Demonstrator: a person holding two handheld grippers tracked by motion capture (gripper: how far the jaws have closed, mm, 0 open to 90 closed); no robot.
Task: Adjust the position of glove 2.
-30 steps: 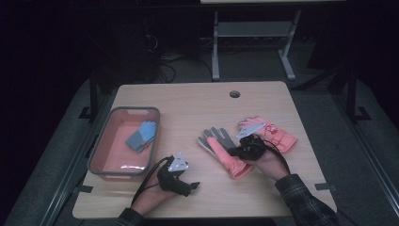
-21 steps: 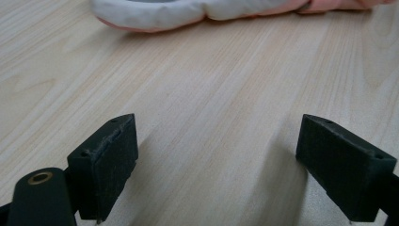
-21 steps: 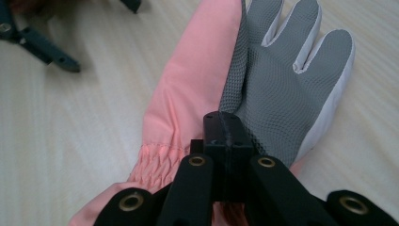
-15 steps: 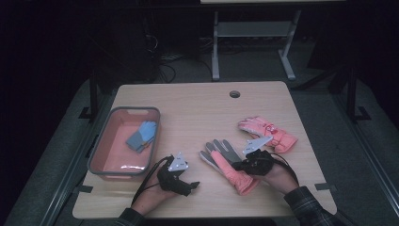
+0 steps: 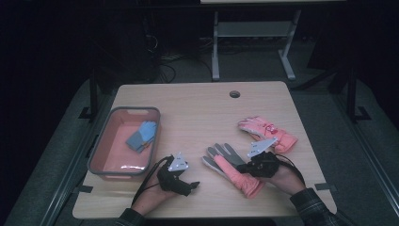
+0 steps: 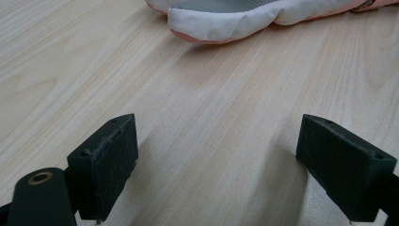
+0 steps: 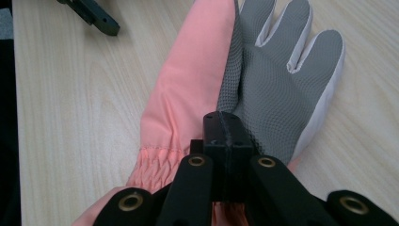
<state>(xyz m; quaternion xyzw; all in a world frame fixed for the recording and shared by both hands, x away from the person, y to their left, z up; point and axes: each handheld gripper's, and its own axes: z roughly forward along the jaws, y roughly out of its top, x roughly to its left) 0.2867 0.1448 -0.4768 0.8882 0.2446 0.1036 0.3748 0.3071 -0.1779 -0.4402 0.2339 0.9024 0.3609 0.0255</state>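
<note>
Seemingly mid-pickup, the right tool (image 7: 225, 136) pinched the glove (image 7: 263, 80) while the left tool (image 6: 226, 165) gaped wide; lifting toward the bin (image 5: 99, 153) seemed next.

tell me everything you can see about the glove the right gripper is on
The glove is a padded winter glove with a pink shell, a grey textured palm, white edging along the fingers and a gathered pink cuff. It lies flat on the wooden table, palm up, fingers pointing away from the person, near the front edge and right of centre. The right gripper has its jaws pressed together at the base of the palm by the cuff, seemingly pinching fabric. Another pink glove lies just behind it.
</note>
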